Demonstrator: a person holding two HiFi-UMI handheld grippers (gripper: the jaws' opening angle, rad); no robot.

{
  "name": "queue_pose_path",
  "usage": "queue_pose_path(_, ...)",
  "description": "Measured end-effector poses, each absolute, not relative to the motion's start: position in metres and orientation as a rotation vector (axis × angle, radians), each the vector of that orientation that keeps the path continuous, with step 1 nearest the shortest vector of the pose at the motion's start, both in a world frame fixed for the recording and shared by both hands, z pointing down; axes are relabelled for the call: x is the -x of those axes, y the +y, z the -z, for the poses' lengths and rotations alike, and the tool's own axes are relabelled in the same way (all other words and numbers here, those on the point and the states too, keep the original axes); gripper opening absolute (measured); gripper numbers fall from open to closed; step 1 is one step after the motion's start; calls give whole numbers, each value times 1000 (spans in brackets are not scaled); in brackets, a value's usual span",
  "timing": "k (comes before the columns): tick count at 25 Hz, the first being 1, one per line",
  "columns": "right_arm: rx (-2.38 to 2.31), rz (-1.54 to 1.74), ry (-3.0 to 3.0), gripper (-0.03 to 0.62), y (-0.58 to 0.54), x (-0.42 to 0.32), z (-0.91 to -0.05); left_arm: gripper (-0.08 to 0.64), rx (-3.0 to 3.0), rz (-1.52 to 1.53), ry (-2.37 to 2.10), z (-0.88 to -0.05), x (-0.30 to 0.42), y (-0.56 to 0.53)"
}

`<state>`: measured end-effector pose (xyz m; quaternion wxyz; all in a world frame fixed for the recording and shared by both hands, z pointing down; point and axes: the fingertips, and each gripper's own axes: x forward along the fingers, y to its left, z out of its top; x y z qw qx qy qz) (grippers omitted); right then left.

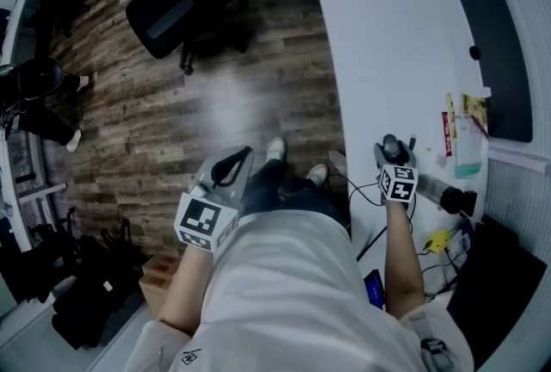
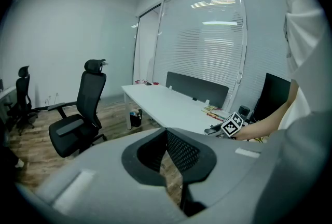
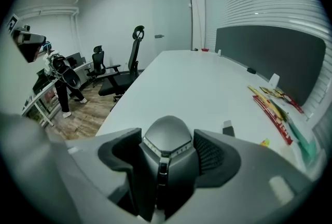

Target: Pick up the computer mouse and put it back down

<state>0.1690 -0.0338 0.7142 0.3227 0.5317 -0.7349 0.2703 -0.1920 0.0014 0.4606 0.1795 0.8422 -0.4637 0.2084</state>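
Head view: my right gripper [image 1: 394, 157] sits over the near edge of the desk [image 1: 379, 34] with the mouse [image 1: 392, 146] in it. My left gripper [image 1: 239, 160] hangs off the desk to the left, over the wood floor [image 1: 215, 95], well apart from the mouse. So the right hand does the put-down. Can't tell from here if the mouse is touching the desk or lifted. Cables and clutter lie near right of it.

Left gripper view: left gripper [image 2: 166, 137] has its tips together, nothing between them, floor showing through the gap below. It faces the office chair [image 2: 78, 119] and the far end of the desk [image 2: 166, 101]. Idle.

Right gripper view: right gripper [image 3: 167, 140] is clamped on the mouse [image 3: 167, 153], one pad on each flank. The mouse's long axis runs along the gripper, nose pointing to the far end of the desk [image 3: 197, 78]. Bare desk lies straight ahead; a small dark block [image 3: 227, 128] is just right of the nose, and packets [image 3: 272, 103] are further right. The mouse's underside and rear are hidden, so clearance under it is a guess. I'd say it goes straight down, keeping left of the block.
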Motion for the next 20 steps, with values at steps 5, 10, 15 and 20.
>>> queue_pose_path(5, -1390, -714, -1929, 313, -35, -168, -714, 9, -2370, -584, -1325, -460, 197, 2)
queue_pose_path(10, -1395, -728, -1916, 341, -34, -168, -711, 9, -2378, -574, -1320, -458, 196, 1)
queue_pose_path(15, -1415, -730, -1944, 341, -36, -167, -693, 9, -2406, -565, -1298, -454, 191, -3)
queue_pose_path(20, -1443, -725, -2010, 341, -38, -159, -663, 9, -2454, -551, -1249, -452, 179, -11)
